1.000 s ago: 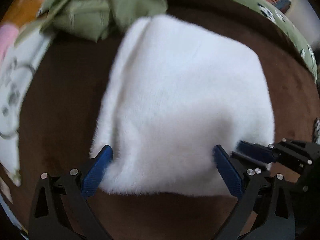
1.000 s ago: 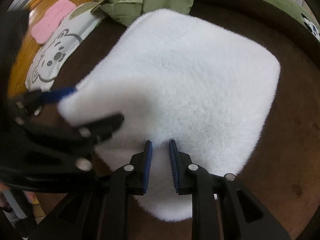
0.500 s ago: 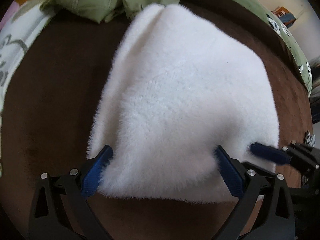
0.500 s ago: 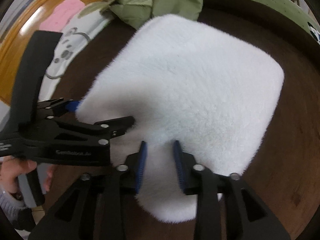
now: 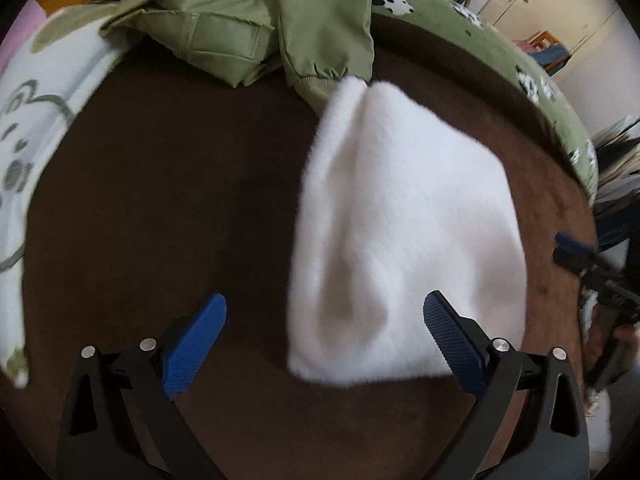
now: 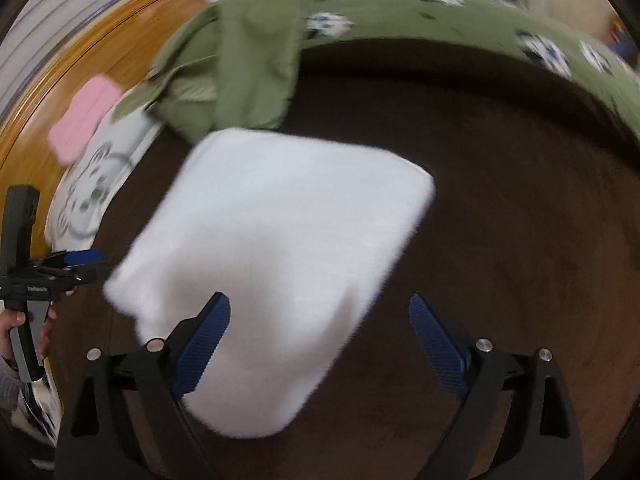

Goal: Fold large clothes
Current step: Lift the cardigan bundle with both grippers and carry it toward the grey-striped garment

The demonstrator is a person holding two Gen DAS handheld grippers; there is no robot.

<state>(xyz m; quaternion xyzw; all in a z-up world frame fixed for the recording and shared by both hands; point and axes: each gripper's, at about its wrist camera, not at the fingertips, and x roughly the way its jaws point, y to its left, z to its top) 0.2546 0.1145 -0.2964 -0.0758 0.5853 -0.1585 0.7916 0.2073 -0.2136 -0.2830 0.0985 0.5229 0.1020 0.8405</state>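
Note:
A folded white fluffy garment (image 5: 404, 224) lies flat on the brown blanket (image 5: 168, 208); it also shows in the right wrist view (image 6: 276, 256). My left gripper (image 5: 324, 336) is open and empty, drawn back from the garment's near edge, which lies between its fingers. My right gripper (image 6: 320, 336) is open and empty above the garment's near right corner. The left gripper shows at the left edge of the right wrist view (image 6: 76, 264), and the right gripper at the right edge of the left wrist view (image 5: 576, 252).
A crumpled green jacket (image 5: 248, 20) lies at the far edge, touching the white garment's far corner; it also shows in the right wrist view (image 6: 240, 60). A white bear-print pillow (image 6: 92, 184) and a pink item (image 6: 84, 116) lie at the left. A green patterned bedsheet (image 6: 460, 16) borders the blanket.
My right gripper opened and let go of the white garment. Both grippers pulled back and away from it. The garment now lies flat, released.

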